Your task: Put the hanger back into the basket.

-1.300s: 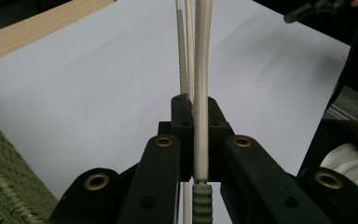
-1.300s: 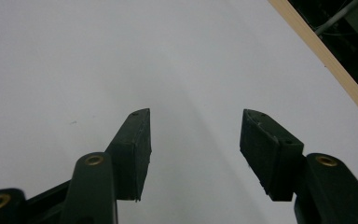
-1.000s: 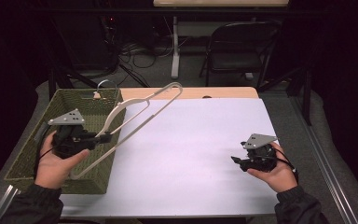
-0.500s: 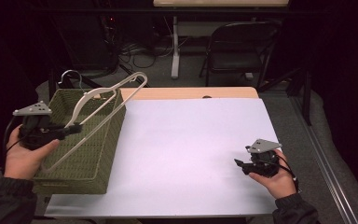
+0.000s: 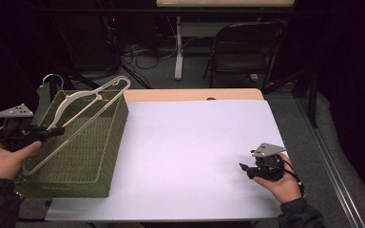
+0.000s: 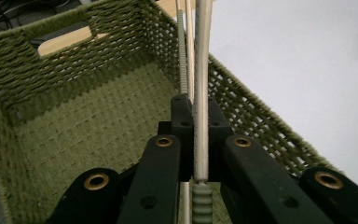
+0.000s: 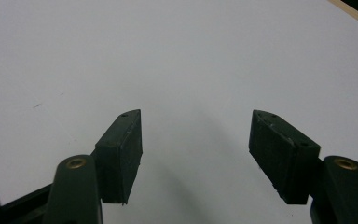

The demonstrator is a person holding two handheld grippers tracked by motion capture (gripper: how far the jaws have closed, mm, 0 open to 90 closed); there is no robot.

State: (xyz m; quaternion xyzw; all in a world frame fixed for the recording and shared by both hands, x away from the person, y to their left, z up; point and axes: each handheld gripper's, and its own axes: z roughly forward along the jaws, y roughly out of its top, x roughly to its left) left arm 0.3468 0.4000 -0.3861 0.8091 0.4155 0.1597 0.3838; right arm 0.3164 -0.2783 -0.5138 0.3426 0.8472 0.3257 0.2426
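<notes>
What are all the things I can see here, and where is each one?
hanger: one, cream with a silver hook, held tilted over the basket.
basket: one, green woven, at the table's left edge, tipped up.
table: one, white top with a wooden strip at the far edge, in the middle.
folding chair: one, dark, on the floor behind the table.
cables: a tangle, dark, on the floor behind the table.
left gripper: one, black, at the left, shut on the hanger.
right gripper: one, black, over the table's right near side, jaws open, nothing between them.
</notes>
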